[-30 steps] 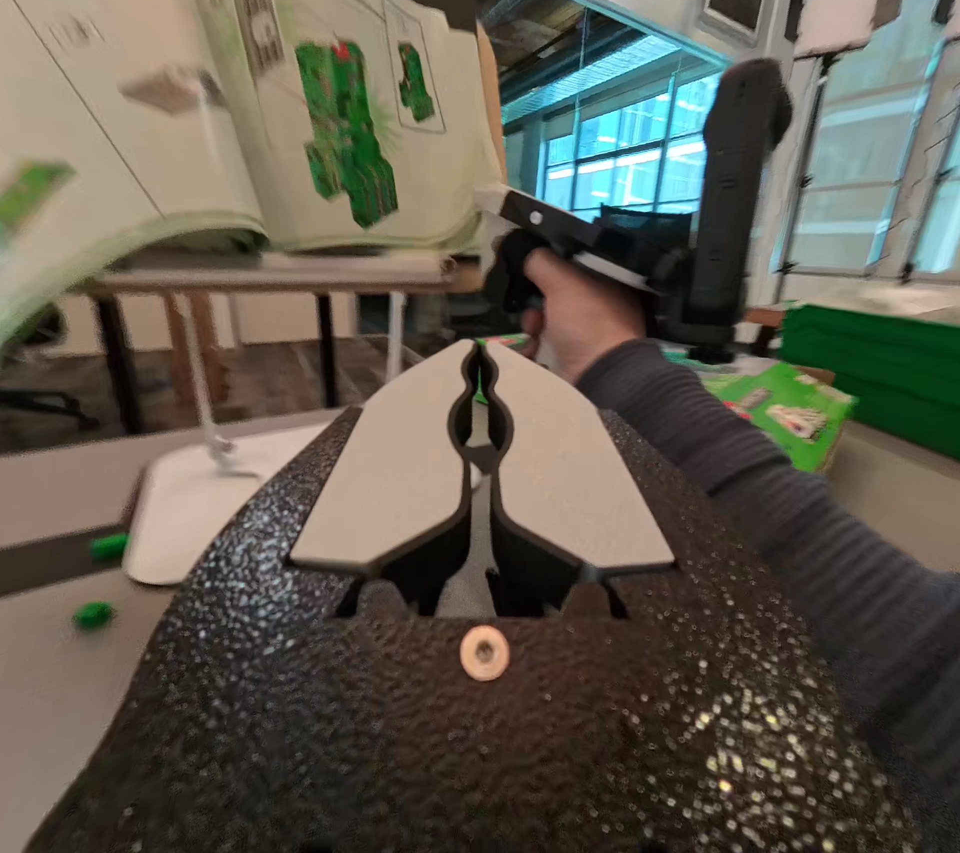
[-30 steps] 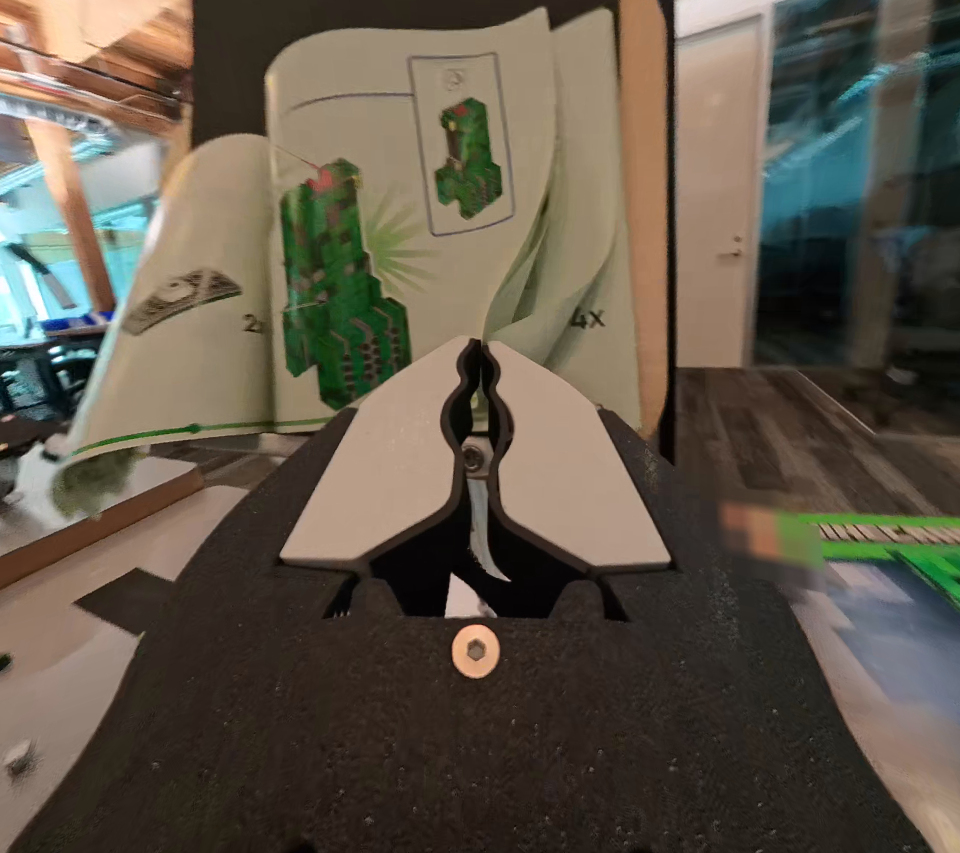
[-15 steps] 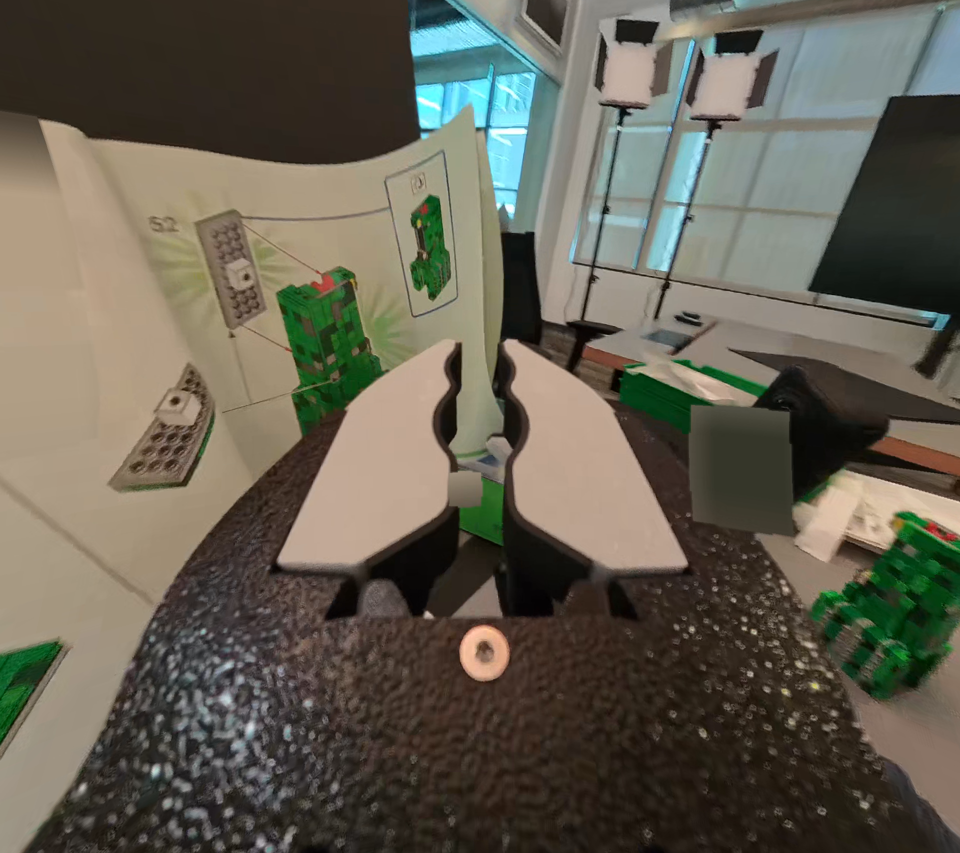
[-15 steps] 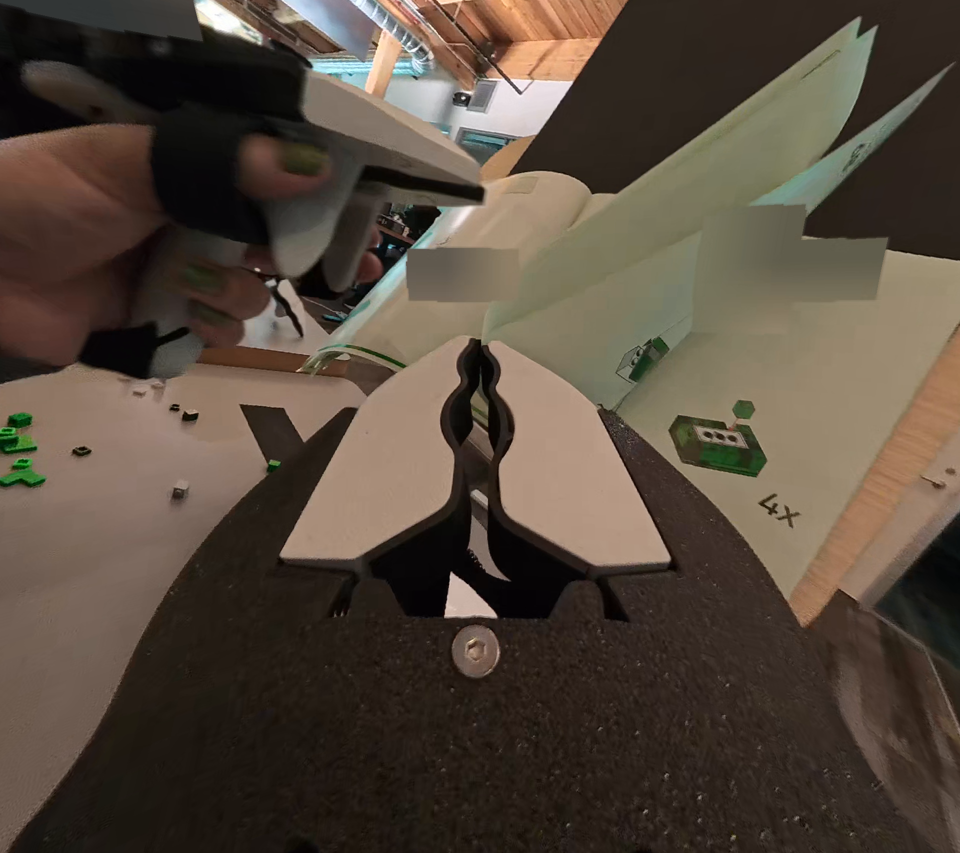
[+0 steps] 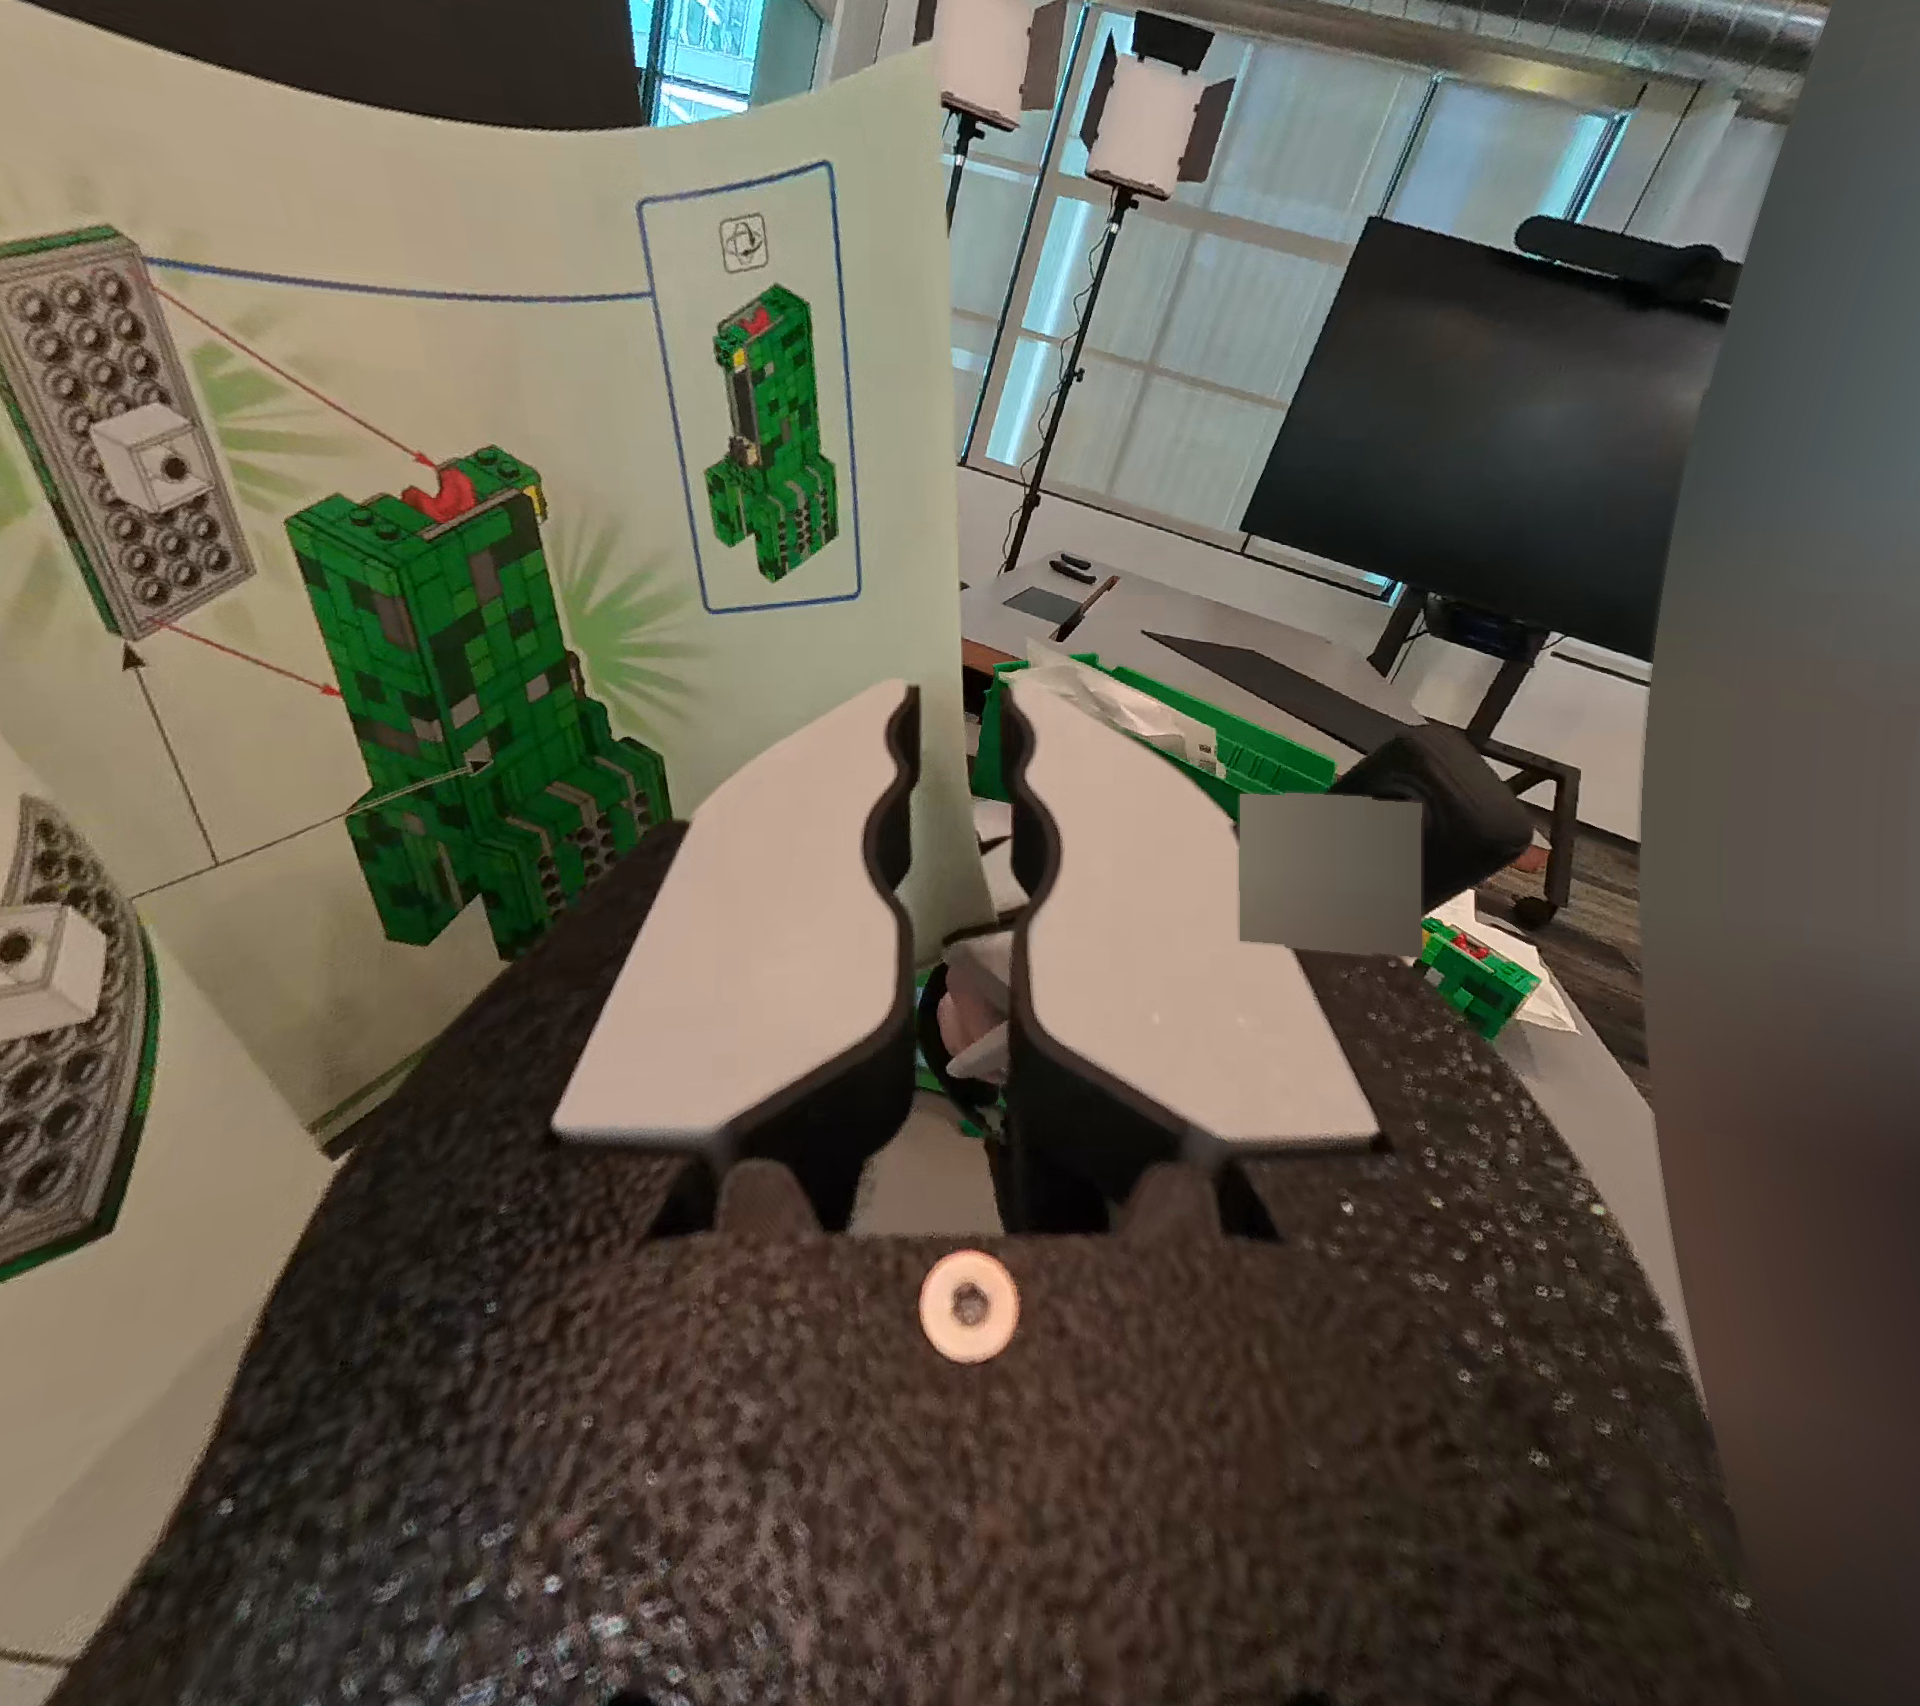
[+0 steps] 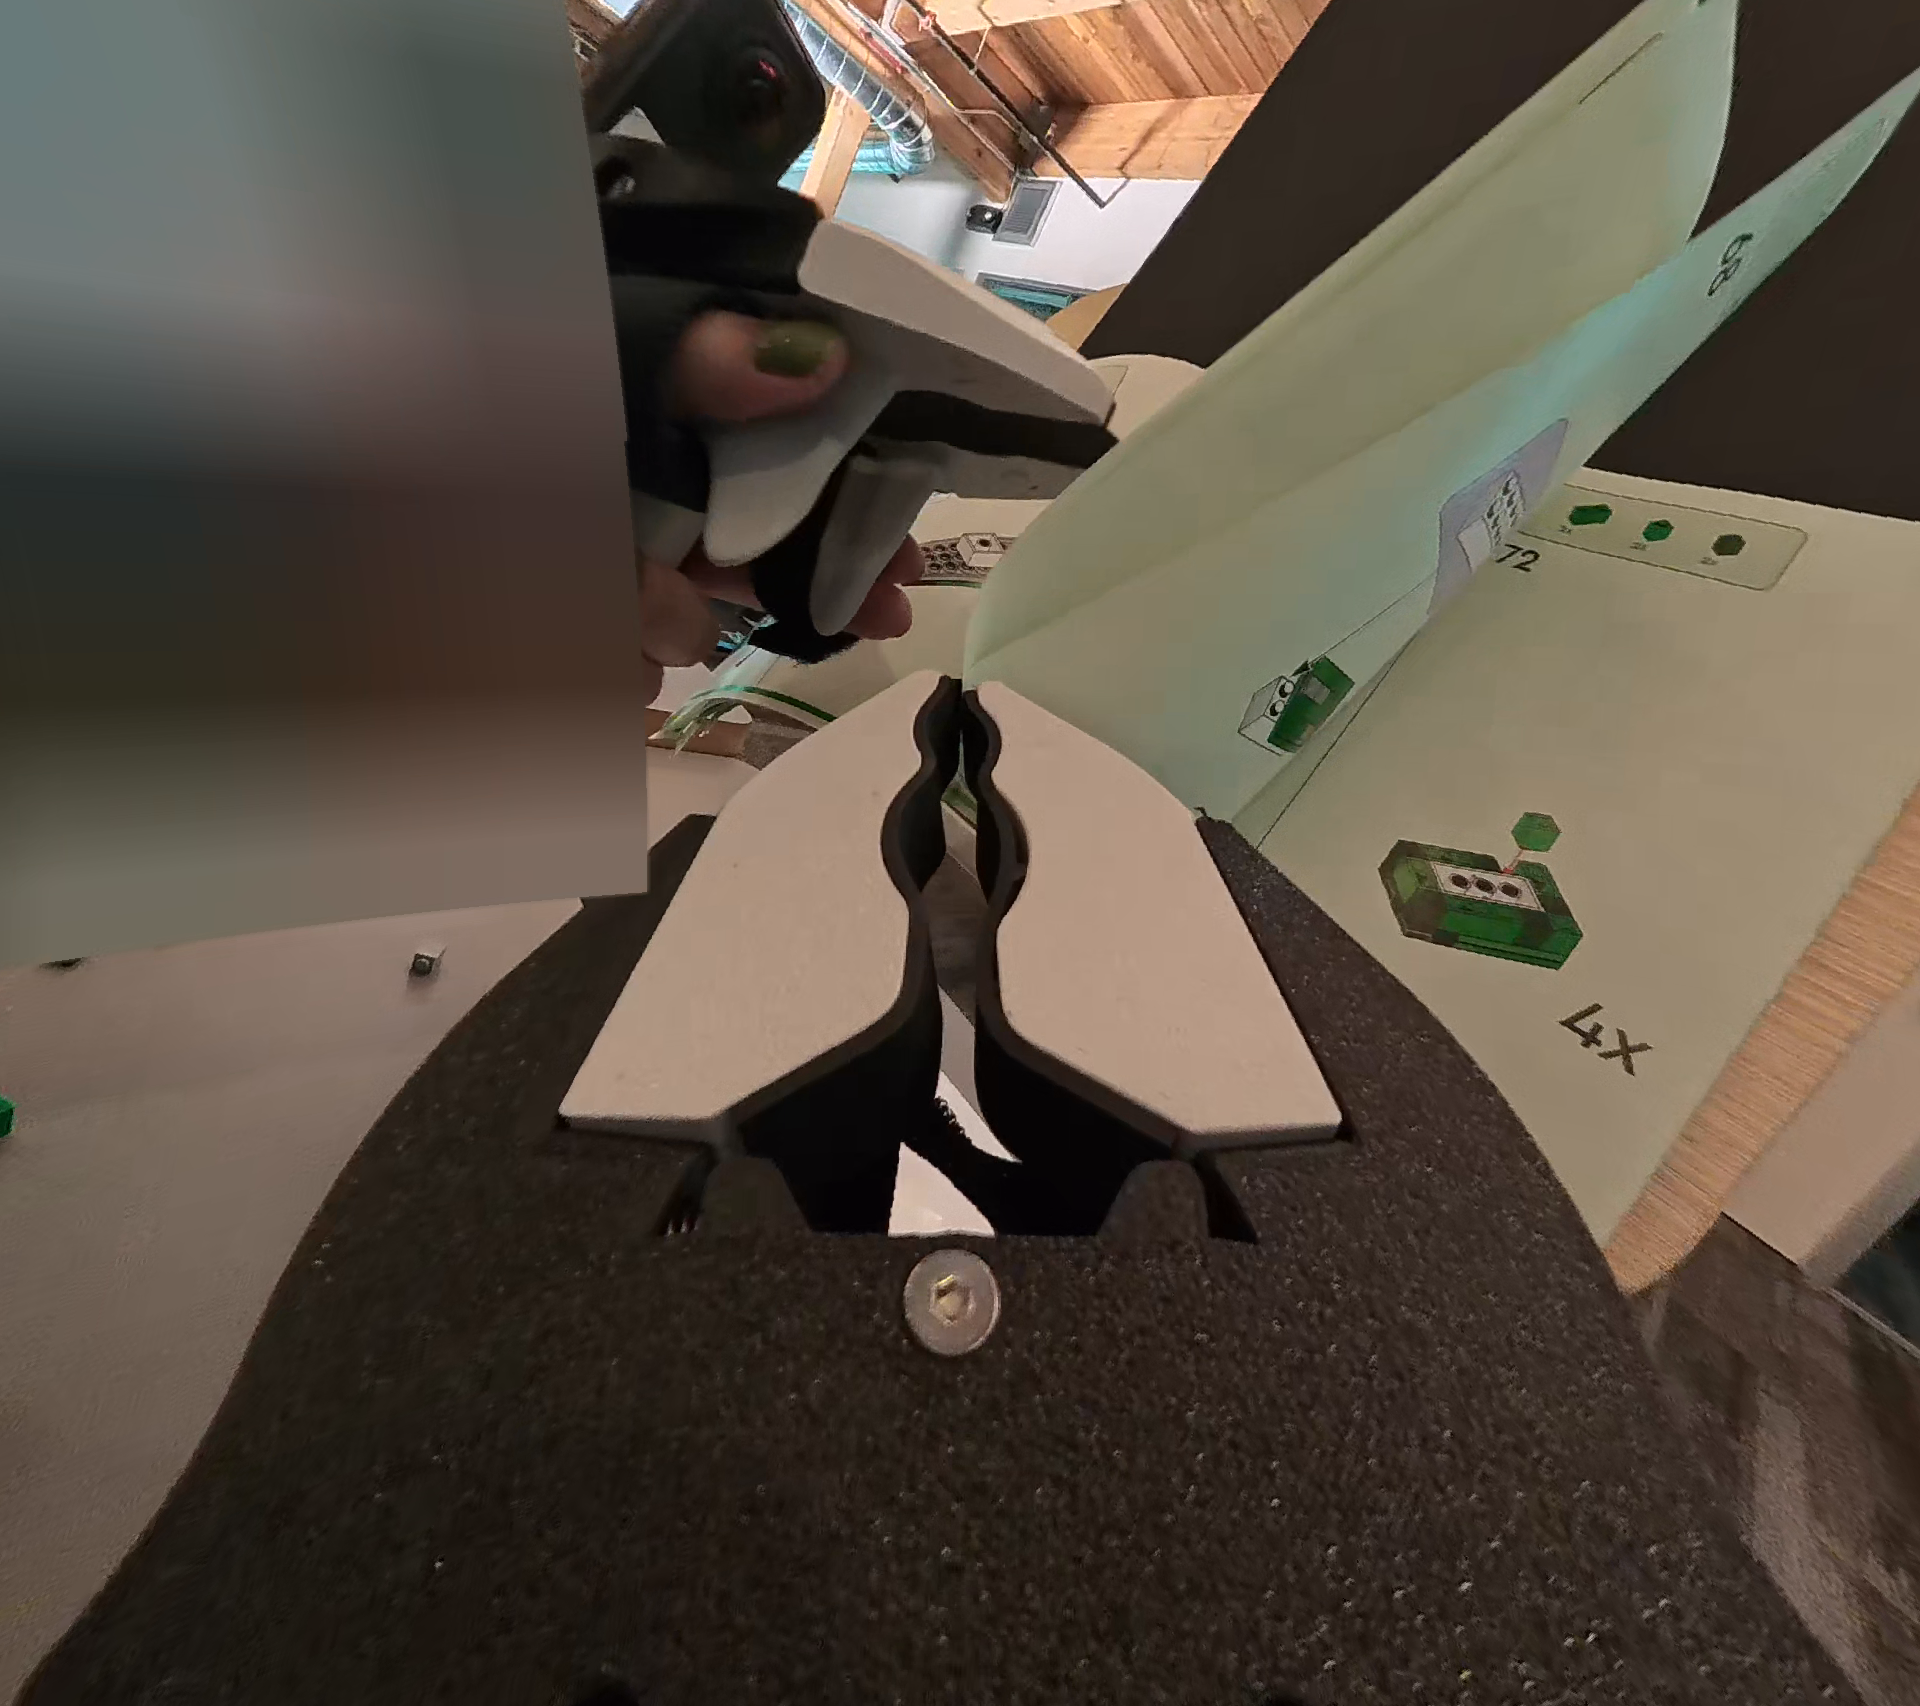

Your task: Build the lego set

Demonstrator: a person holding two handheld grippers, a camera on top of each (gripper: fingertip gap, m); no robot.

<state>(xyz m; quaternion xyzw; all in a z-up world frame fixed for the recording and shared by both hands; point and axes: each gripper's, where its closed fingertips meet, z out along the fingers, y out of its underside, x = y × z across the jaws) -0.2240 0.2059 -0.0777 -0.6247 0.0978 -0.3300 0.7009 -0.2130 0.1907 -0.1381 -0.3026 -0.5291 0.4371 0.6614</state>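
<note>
- The left gripper (image 5: 961, 706) was shut a second ago; now its jaws stand apart, with a page edge (image 5: 935, 617) between them.
- The right gripper (image 6: 958, 692) now pinches the corner of a raised page (image 6: 1351, 430).

Grey jaws, black pebbled housing

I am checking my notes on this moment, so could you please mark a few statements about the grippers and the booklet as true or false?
1. The left gripper has its jaws apart. True.
2. The edge of a pale green page of the instruction booklet stands in the gap between the left fingers. True.
3. The right gripper is wide open. False: its fingertips meet, at the lower corner of a lifted page.
4. The booklet lies closed. False: it is open, with several pages raised.
5. A green brick model stands on the table to the right in the left wrist view. True.
</note>
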